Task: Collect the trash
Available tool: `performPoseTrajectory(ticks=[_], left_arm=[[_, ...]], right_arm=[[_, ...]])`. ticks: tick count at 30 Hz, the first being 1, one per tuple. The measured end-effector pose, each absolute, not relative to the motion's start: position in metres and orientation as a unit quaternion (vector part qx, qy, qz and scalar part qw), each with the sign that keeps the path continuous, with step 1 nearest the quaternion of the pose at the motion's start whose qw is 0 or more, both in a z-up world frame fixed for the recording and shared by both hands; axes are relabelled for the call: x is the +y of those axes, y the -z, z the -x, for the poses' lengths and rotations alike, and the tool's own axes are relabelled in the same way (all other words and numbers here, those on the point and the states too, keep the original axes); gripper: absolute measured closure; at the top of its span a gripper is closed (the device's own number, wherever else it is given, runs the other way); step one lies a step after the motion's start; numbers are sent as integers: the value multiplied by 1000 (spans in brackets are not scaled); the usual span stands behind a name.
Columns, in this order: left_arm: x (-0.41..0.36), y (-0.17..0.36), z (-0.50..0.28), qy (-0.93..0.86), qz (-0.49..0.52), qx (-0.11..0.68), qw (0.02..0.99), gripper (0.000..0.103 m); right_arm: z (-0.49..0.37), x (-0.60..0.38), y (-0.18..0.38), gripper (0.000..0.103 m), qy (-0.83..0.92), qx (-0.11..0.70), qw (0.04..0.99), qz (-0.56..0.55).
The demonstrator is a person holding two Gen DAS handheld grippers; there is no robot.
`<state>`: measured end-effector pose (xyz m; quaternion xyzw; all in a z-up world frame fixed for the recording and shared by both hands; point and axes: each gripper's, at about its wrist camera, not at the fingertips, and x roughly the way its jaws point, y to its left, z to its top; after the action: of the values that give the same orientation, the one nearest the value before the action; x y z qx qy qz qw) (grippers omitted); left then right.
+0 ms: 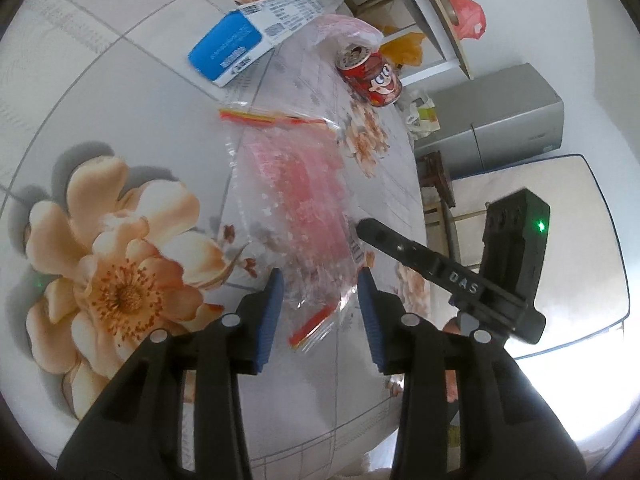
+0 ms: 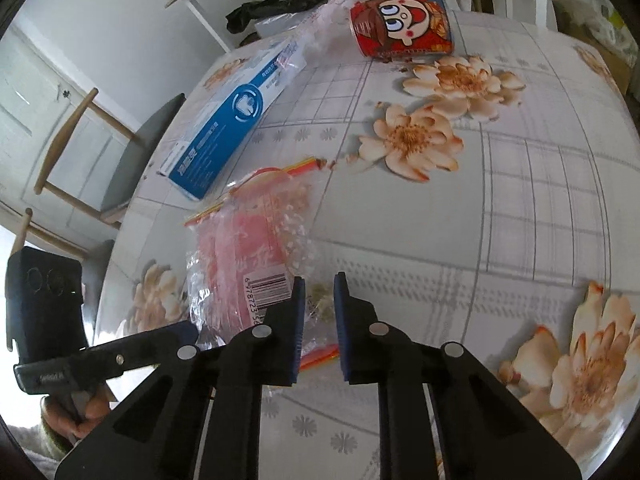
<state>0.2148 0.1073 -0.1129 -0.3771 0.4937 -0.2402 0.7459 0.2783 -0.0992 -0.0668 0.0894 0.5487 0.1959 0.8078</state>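
Blue-padded left gripper [image 1: 320, 304] stands open astride the clear zip bag's [image 1: 296, 196] near corner. Right gripper [image 2: 319, 320] is narrowly parted over that crinkled bag [image 2: 256, 248]; contact is unclear, its pink contents blurred. Red can [image 2: 402, 26] lies at 12 o'clock.

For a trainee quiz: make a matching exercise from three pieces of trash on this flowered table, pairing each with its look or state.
Things:
1. Can
2. Flat box
3. Zip bag

Descriptions:
A. Blue and white, printed with small text
B. Clear plastic, pink contents, a barcode label
C. Red, with a cartoon face, lying on its side

Pairs: 1-C, 2-A, 3-B
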Motion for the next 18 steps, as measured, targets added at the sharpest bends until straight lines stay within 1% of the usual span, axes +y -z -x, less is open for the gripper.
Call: performPoseTrajectory(ticks=[6, 9, 12, 14, 18], left_arm=[[109, 115, -211, 247, 396, 492, 735, 67], [107, 114, -208, 278, 428, 476, 716, 67], [103, 107, -205, 310, 436, 457, 711, 67], [97, 102, -207, 304, 413, 460, 725, 67], [103, 92, -201, 240, 353, 462, 777, 67]], right_arm=[[-271, -104, 69, 89, -199, 548, 805, -108], [-271, -102, 69, 89, -198, 549, 805, -108], [-267, -103, 69, 89, -201, 548, 804, -110], [-264, -104, 70, 92, -200, 549, 804, -111], [-259, -109, 71, 93, -200, 551, 802, -117]])
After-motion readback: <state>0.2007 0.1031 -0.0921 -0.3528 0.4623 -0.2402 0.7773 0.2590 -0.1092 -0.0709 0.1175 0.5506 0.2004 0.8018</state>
